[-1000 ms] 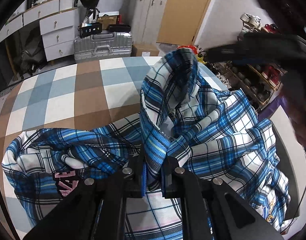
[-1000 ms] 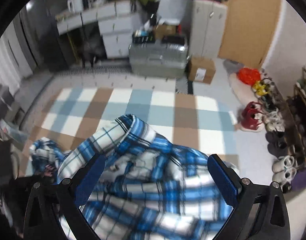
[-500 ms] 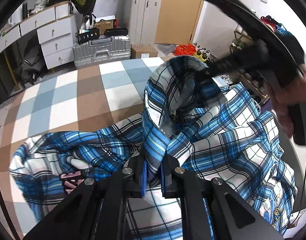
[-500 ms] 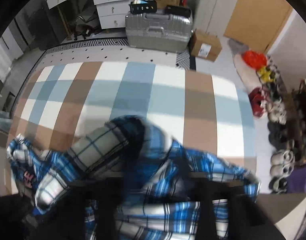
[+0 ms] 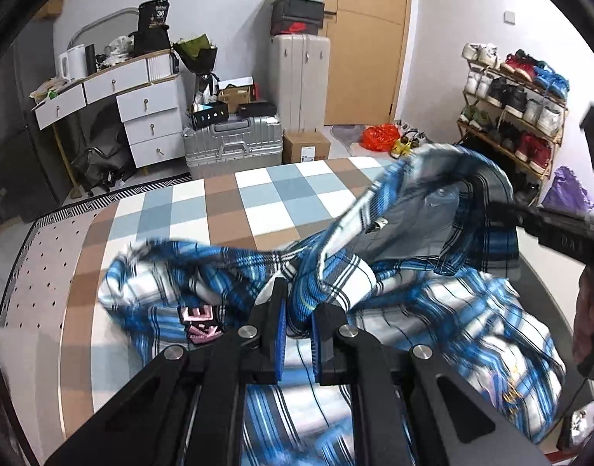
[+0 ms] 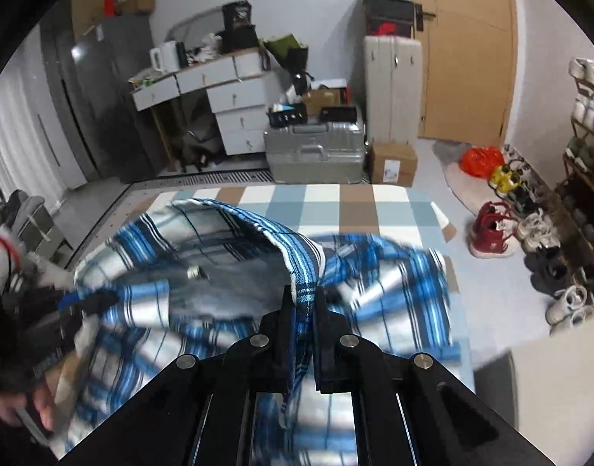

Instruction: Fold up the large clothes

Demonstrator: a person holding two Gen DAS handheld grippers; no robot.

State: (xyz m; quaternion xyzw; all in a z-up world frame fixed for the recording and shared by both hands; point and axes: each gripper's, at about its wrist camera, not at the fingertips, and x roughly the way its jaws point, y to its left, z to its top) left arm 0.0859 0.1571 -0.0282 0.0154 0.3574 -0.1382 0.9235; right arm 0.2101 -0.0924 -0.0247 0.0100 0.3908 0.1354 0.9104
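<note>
step: lifting plaid shirt off bed | left gripper, right gripper both clamped on collar | next: spread it flat

On the dresser top, a black bag carries the number "36" in white beneath a line of print too small to read. The black shoebox stacked on the tall pale suitcase shows a red Nike swoosh. A pink patch on the plaid shirt bears partial letters, possibly "KE".
</note>
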